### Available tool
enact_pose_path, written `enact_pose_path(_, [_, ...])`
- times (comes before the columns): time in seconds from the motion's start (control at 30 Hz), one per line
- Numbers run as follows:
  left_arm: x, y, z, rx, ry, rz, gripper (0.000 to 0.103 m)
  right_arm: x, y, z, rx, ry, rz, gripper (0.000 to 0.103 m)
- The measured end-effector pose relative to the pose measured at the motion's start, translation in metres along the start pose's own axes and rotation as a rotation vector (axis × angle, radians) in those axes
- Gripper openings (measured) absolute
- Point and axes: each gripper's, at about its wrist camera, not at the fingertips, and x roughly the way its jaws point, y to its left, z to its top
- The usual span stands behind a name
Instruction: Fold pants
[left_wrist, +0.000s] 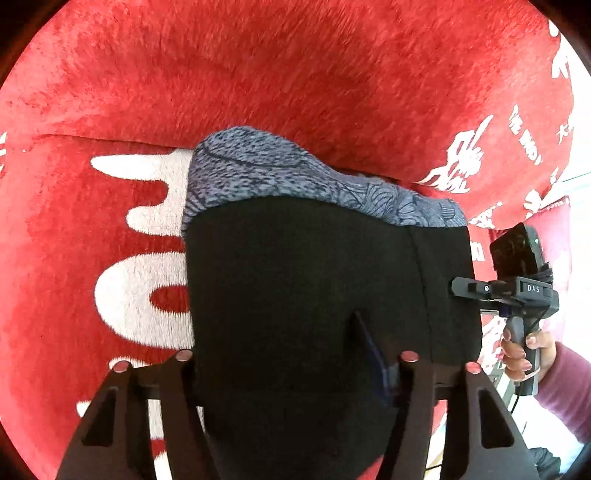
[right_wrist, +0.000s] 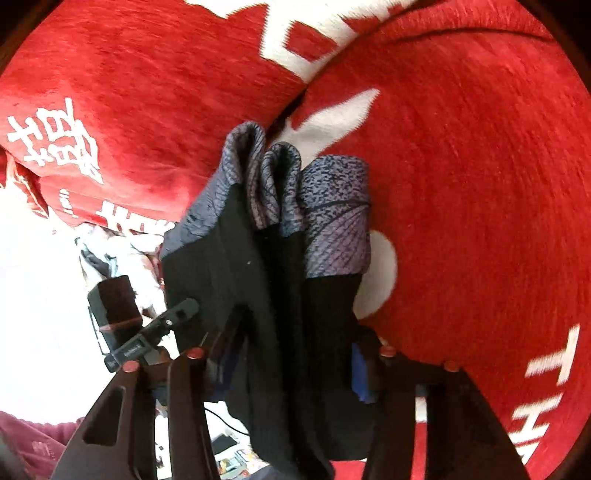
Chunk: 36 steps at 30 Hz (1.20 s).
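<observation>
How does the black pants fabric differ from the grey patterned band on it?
The black pants fabric is plain and dark; the grey patterned band is speckled and lined. The black part sits nearest the left gripper; the band lies at the far end. Both belong to one garment on the red blanket.

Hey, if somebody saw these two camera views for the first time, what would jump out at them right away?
First, the black pants with a grey-purple patterned band along the far edge, filling the middle of both views. Behind them spreads a bright red plush blanket with big white lettering. At the right edge of the left wrist view, a hand in a mauve sleeve grips the handle of the right tongs, which touch the pants' edge.
</observation>
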Motion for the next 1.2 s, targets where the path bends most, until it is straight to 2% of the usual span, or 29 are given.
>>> enact_pose_path(0.13, [-0.026,-0.01,-0.01,0.008,-0.006,-0.016,0.058,-0.017,0.006,-0.013,0.038,-0.02,0.083,0.045])
enact_pose_path(0.3, [-0.061,-0.015,-0.037,0.015,0.002,-0.006,0.058,-0.022,0.022,-0.047,0.053,0.014,0.117,0.045])
enact_pose_path(0.4, [-0.073,-0.012,-0.059,0.022,0.01,0.043,0.059,-0.017,0.028,-0.073,0.059,0.033,0.137,0.045])
enact_pose_path(0.43, [-0.072,-0.008,-0.068,0.02,0.017,0.088,0.062,-0.011,0.03,-0.082,0.052,0.043,0.128,0.045])
enact_pose_path(0.5, [-0.065,0.003,-0.077,0.011,0.028,0.179,0.065,0.003,0.031,-0.093,0.04,0.057,0.098,0.045])
enact_pose_path(0.53, [-0.057,0.011,-0.084,0.005,0.038,0.258,0.065,0.011,0.031,-0.097,0.039,0.067,0.074,0.045])
enact_pose_path(0.57, [-0.051,0.018,-0.088,0.007,0.037,0.324,0.071,0.022,0.029,-0.102,0.03,0.085,0.022,0.045])
enact_pose_path(0.6, [-0.048,0.021,-0.09,0.003,0.019,0.328,0.079,0.032,0.029,-0.106,-0.01,0.1,-0.069,0.05])
enact_pose_path(0.63, [-0.048,0.027,-0.091,-0.016,-0.005,0.332,0.094,0.038,0.032,-0.107,-0.066,0.093,-0.155,0.055])
enact_pose_path(0.67, [-0.045,0.033,-0.09,-0.047,-0.004,0.335,0.098,0.04,0.034,-0.107,-0.101,0.081,-0.209,0.061])
enact_pose_path(0.7, [-0.045,0.037,-0.089,-0.077,0.002,0.323,0.098,0.041,0.035,-0.106,-0.115,0.07,-0.245,0.071])
enact_pose_path(0.73, [-0.046,0.038,-0.089,-0.096,0.006,0.315,0.098,0.041,0.034,-0.104,-0.106,0.065,-0.275,0.074])
enact_pose_path(0.8, [-0.051,0.035,-0.092,-0.079,0.003,0.348,0.098,0.041,0.036,-0.105,-0.103,0.059,-0.317,0.079])
enact_pose_path(0.87, [-0.055,0.025,-0.092,-0.05,0.006,0.403,0.098,0.036,0.042,-0.11,-0.114,0.041,-0.372,0.079])
enact_pose_path(0.97, [-0.065,0.009,-0.096,-0.033,0.026,0.425,0.098,0.029,0.051,-0.118,-0.089,0.02,-0.43,0.081])
enact_pose_path(1.2, [-0.098,-0.034,-0.113,-0.045,0.027,0.481,0.098,0.004,0.068,-0.14,-0.05,0.007,-0.484,0.083])
